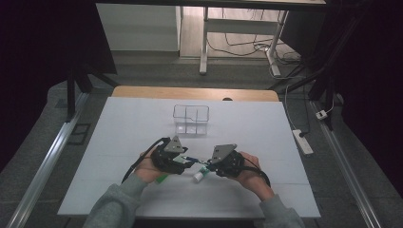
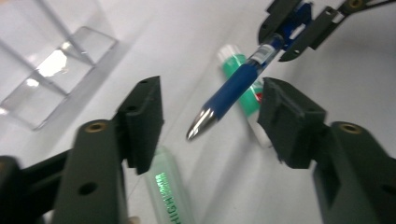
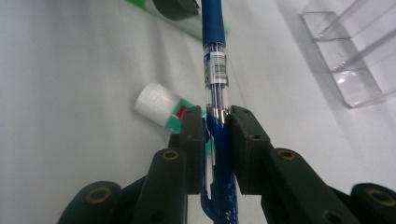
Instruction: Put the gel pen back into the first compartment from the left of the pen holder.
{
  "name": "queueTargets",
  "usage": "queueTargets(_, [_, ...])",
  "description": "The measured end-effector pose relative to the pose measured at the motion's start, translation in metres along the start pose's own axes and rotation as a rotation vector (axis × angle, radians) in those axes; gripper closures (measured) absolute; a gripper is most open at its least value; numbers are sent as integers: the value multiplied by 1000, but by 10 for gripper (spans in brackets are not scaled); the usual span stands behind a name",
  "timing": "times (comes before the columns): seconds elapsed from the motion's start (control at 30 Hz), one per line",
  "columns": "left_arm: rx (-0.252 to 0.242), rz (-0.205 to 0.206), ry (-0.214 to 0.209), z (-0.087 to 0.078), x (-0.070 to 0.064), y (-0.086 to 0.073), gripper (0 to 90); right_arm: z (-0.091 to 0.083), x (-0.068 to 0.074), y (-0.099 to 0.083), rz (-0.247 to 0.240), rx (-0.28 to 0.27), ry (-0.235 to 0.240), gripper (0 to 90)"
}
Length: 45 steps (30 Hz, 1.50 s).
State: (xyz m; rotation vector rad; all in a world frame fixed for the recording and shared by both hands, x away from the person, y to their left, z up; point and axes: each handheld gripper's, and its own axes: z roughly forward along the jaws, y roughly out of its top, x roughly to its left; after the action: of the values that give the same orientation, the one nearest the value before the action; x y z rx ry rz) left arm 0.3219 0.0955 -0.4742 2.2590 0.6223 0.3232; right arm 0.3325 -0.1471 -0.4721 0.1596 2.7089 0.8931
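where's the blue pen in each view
High view: blue pen bridges the two grippers, low centre.
Left gripper view: upper centre, tip between open jaws.
Right gripper view: centre, clamped, pointing up.
Shared landmark: clear organizer.

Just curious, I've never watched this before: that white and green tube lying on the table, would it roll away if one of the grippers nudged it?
Probably. The white and green tube looks round and lies on its side on the smooth white table, so a sideways nudge would likely roll it. It seems small, probably light. Its smooth surface may slip.
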Motion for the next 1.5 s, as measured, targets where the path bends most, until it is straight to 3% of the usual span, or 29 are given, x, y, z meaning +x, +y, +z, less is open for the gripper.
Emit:
queueTargets(0.17, [-21, -53, 7, -2, 4, -2, 306, -5, -3, -7, 75, -87, -36, 751])
queueTargets(0.4, [-59, -130, -1, -3, 9, -4, 256, -12, -9, -16, 152, -169, -57, 751])
queueTargets(0.57, [-69, -162, 5, -3, 13, -7, 243, -15, -9, -19, 195, -214, -67, 750])
queueTargets(0.87, [-102, -213, -19, -4, 15, -8, 242, -16, -9, -20, 222, -265, -73, 749])
queueTargets(1.5, [-153, -272, -92, 8, 11, -7, 275, 2, 1, -17, 201, -265, -84, 747])
